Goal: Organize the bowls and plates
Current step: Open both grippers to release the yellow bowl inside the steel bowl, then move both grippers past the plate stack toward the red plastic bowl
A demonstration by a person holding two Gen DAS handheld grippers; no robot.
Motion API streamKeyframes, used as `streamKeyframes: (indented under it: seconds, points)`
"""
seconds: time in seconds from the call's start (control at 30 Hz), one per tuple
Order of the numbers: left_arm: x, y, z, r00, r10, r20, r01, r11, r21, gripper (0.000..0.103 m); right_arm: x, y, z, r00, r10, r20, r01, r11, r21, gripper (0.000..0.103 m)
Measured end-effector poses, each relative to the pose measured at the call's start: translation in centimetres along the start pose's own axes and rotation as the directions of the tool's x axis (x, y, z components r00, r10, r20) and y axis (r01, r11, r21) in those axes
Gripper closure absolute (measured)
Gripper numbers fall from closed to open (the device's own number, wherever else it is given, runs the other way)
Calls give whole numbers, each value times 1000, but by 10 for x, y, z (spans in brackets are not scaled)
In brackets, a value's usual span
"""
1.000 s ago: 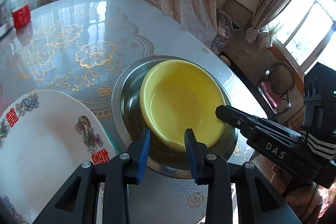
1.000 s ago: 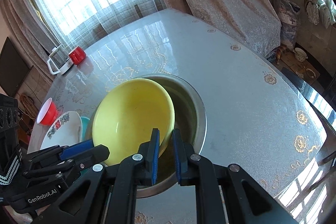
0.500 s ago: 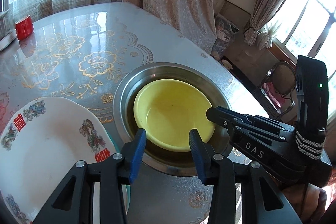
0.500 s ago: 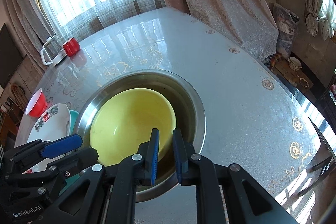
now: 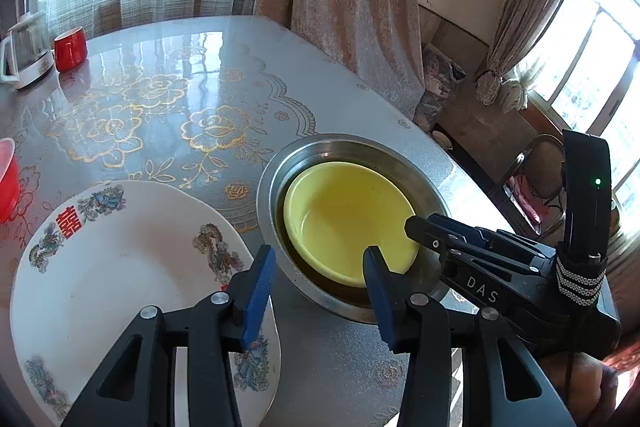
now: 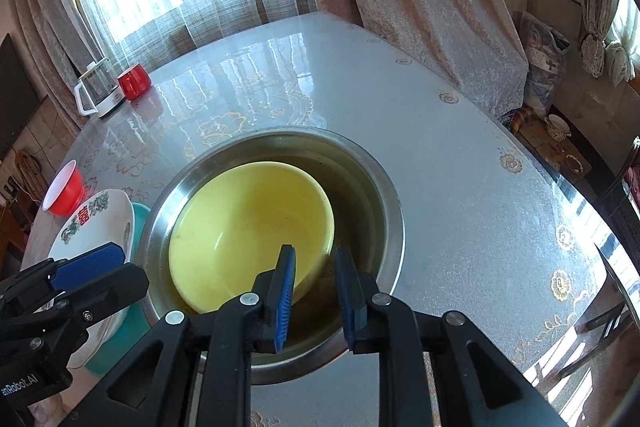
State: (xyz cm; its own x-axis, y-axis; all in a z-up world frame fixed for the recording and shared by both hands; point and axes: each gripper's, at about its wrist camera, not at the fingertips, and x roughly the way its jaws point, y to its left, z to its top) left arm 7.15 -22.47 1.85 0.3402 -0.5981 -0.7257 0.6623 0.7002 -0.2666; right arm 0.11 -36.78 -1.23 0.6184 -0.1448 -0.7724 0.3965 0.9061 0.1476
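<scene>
**Yellow bowl sits inside the steel basin, both grippers letting go**

The yellow bowl (image 5: 348,223) rests inside the steel basin (image 5: 276,183), which stands on the counter (image 5: 192,67), a glossy surface with gold flower patterns. The bowl lies toward the near left side of the basin, as the right wrist view shows.

Just left of the basin lies a large white plate (image 5: 116,267) with red characters and dragon motifs; it sits on top of a teal dish (image 6: 140,223) whose edge peeks out beneath it. Beyond the plate stands a red bowl (image 6: 64,189). At the far edge of the counter a red mug (image 5: 71,49) stands beside a white and glass kettle (image 5: 24,55).

The left gripper (image 5: 316,299) hovers over the basin's near rim, its blue fingers (image 5: 260,291) parting and nothing pressed between them. The right gripper (image 6: 316,295) hangs over the bowl's near edge; its fingers (image 6: 285,291) are opening too, a narrow gap only, with the bowl's rim below the gap but not clamped.
</scene>
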Motion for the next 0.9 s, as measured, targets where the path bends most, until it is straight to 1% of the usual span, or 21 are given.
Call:
streamKeyframes:
  seconds: [0.03, 0.1, 0.17, 0.23, 0.27, 0.33, 0.47, 0.53, 0.6, 0.83, 0.9]
  points:
    - [-3, 2, 0, 1000, 6, 7, -6, 1000, -1, 57, -1, 1, 0, 1000, -15, 5, 15, 1000, -3, 76]
    - [-10, 8, 0, 1000, 17, 21, -17, 1000, -13, 56, -3, 1, 2, 999, -28, 18, 29, 1000, -4, 76]
    - [-16, 17, 1, 999, 28, 34, -27, 999, -32, 54, -6, 1, 3, 999, -22, 36, 22, 1000, -5, 74]
    - [-21, 26, 0, 998, 44, 42, -41, 997, -60, 49, -10, 5, 4, 998, -15, 56, 16, 1000, -18, 73]
    - [-23, 31, 0, 998, 49, 43, -46, 996, -75, 49, -12, 7, 4, 998, -10, 63, 12, 1000, -27, 72]
    - [-27, 39, -1, 997, 61, 46, -57, 994, -98, 49, -14, 15, 5, 997, 3, 73, 1, 999, -49, 71]
    - [-38, 52, -3, 993, 99, 65, -92, 990, -108, 48, -19, 29, 6, 995, 32, 95, -25, 997, -79, 69]
    - [-43, 57, -4, 990, 119, 76, -110, 987, -114, 46, -19, 37, 7, 995, 49, 93, -40, 995, -92, 67]
    - [-49, 66, -5, 987, 136, 85, -125, 984, -126, 46, -19, 46, 8, 994, 68, 88, -58, 992, -108, 67]
    - [-55, 102, -11, 980, 194, 53, -179, 960, -214, 45, -20, 88, 7, 988, 134, 81, -113, 969, -220, 66]
    - [-60, 111, -15, 979, 198, 55, -179, 953, -245, 45, -20, 98, 7, 986, 152, 73, -130, 961, -246, 65]
